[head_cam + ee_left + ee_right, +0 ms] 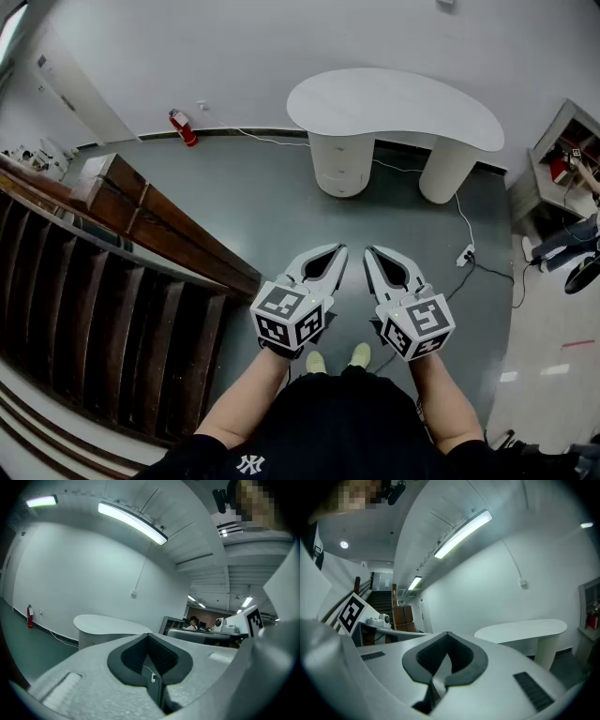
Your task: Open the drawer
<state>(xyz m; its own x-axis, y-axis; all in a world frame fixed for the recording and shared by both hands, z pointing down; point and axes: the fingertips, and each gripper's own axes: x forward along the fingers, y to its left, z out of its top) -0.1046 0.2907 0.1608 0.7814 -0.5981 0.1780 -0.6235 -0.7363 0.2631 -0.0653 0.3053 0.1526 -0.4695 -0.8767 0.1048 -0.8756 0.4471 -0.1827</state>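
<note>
A white kidney-shaped desk (pixel 394 105) stands by the far wall, across the grey floor from me. Its left rounded pedestal (pixel 340 167) shows stacked drawer fronts, all closed. My left gripper (pixel 339 249) and right gripper (pixel 367 250) are held side by side at waist height, well short of the desk, and point toward it. Both are shut with the tips together and nothing between them. The left gripper (pixel 149 634) sees the desk (pixel 105 623) ahead to its left. The right gripper (pixel 447 633) sees the desk (pixel 520 629) to its right.
A dark wooden stair railing (pixel 169 234) runs along my left. A red fire extinguisher (pixel 183 128) leans at the far wall. A power strip (pixel 466 254) and its cable lie on the floor right of the desk. A shelf unit (pixel 562 150) and a seated person's legs (pixel 572 239) are at far right.
</note>
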